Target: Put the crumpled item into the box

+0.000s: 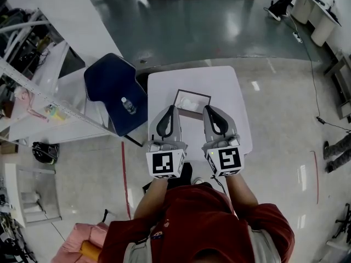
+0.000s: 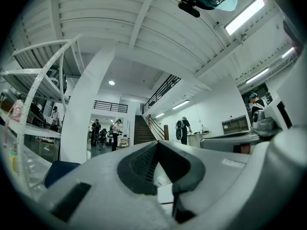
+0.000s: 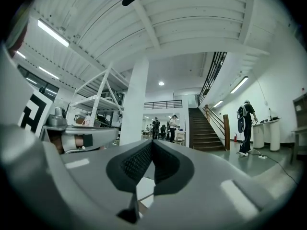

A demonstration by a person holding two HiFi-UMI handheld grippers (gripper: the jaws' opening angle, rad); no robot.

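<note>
We stand over a white worktop, bare apart from one thing. A dark blue chair sits just beside its left edge. Towards the far side of the worktop lies the open box, dark-rimmed. The left gripper and the right gripper are side by side on the near side of the box and point forward across the hall, not down at it. Each gripper view shows its two ribbed pads pressed together at the tips, with nothing held between them.

A pale mass inside the box looks to us like the crumpled item, though it is too small to be sure. We see nothing else crumpled on the worktop. A small bottle lies on the chair seat.

If that mass is the item, we judge the placing done and need only draw clear. If not, we must first find it, tilt one gripper down and part its pads.
</note>
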